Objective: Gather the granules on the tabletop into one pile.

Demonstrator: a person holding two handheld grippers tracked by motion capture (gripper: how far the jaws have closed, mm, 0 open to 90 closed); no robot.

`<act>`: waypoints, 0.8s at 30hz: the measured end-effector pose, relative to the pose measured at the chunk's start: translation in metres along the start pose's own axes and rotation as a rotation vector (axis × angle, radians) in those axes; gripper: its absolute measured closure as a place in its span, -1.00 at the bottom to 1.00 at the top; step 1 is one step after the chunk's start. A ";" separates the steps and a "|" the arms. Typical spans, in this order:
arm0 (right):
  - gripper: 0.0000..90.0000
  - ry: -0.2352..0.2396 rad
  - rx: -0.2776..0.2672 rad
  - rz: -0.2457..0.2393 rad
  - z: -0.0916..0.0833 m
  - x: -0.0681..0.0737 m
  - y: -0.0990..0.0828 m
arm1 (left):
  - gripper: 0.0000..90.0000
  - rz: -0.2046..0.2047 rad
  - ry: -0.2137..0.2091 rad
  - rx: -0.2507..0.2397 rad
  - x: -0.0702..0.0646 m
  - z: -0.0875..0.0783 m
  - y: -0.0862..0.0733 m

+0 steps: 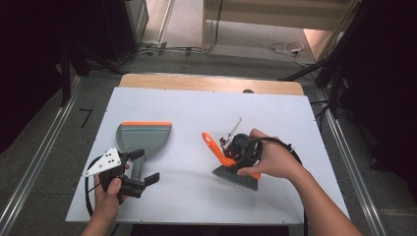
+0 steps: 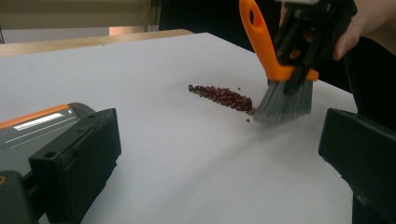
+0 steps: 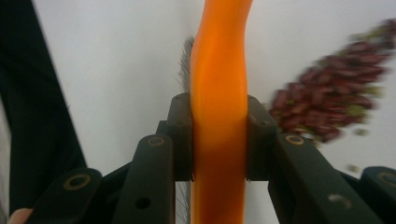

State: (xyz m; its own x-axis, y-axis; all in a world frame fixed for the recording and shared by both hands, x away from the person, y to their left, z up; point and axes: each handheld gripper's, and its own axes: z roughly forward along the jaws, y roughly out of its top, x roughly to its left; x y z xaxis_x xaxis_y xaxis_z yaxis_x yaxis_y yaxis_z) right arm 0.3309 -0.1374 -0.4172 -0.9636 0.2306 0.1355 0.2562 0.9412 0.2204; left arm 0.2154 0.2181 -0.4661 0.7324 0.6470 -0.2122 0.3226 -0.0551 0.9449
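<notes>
Right gripper [image 1: 242,156] pinches the orange handle of the brush [image 1: 231,164], a jaw pressed on each side; grey bristles rest on the table [image 1: 196,206] toward its right edge. Dark red beans [image 2: 223,96] lie in a line touching the bristles. Left gripper [image 1: 142,174], jaws spread, straddles the dustpan [image 1: 144,137] handle near the left edge.

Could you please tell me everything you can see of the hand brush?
The hand brush has a curved orange plastic handle with a hanging hole near its tip and grey bristles. The right gripper clamps the handle between its jaws. Its bristles rest on the white table, against one end of a line of dark red beans.
</notes>
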 end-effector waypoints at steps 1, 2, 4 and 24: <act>0.51 0.008 0.025 -0.020 0.007 0.001 0.000 | -1.00 0.001 0.001 0.001 0.000 0.000 0.000; 0.51 0.011 0.037 -0.031 0.012 0.000 0.001 | -1.00 0.001 0.000 0.002 0.000 0.000 0.000; 0.51 -0.007 0.030 -0.035 0.017 -0.005 0.002 | -1.00 0.000 -0.001 0.002 0.000 0.001 0.000; 0.49 -0.024 -0.034 -0.027 0.022 -0.054 0.010 | -1.00 0.002 -0.003 -0.002 -0.001 0.000 0.000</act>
State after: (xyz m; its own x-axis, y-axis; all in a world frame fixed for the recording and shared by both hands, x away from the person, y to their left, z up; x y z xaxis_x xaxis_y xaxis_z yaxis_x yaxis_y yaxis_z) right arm 0.3840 -0.1351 -0.4437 -0.9717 0.2112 0.1060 0.2319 0.9382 0.2568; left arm 0.2145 0.2176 -0.4659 0.7349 0.6446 -0.2108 0.3199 -0.0555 0.9458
